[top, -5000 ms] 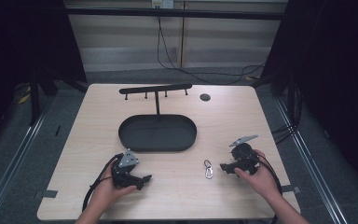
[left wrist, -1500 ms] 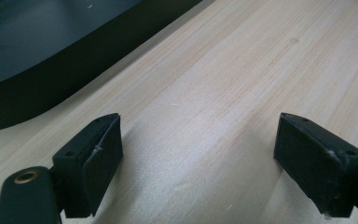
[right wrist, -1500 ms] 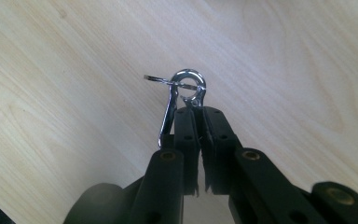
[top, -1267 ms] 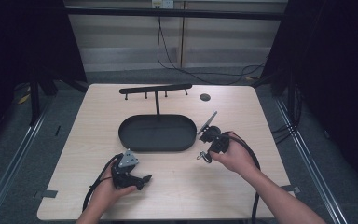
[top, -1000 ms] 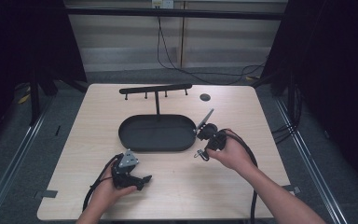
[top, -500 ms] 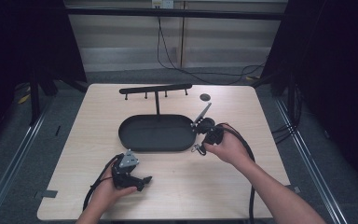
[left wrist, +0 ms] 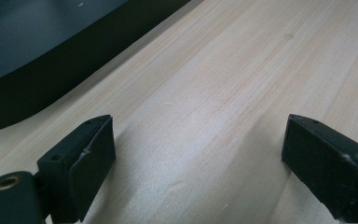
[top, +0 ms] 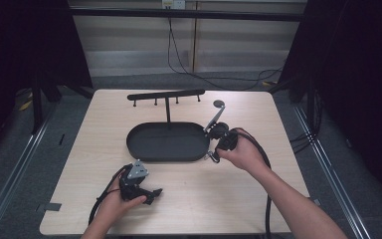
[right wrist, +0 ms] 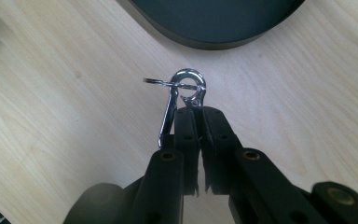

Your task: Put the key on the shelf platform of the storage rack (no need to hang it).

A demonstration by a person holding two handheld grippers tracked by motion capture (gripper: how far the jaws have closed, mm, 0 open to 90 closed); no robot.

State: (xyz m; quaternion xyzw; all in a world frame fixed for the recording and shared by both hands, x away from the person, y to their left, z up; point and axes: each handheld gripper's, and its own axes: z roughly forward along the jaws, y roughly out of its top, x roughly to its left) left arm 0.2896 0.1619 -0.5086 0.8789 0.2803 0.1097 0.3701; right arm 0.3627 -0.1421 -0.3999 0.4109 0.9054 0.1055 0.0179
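Left hand rests on the wooden table near its front edge, holding the left gripper low over the wood, jaws spread wide with nothing between them; in the left gripper view bare tabletop shows between the two black pads, with the tray wall at upper left. Centre: black oval tray with a T-shaped rack standing behind it. A small black disc lies on the table right of the rack. Right gripper sits just off the tray's right end, jaws clamped on a silver metal clip, held just above the table beside the tray rim. Right hand reaches in from lower right.
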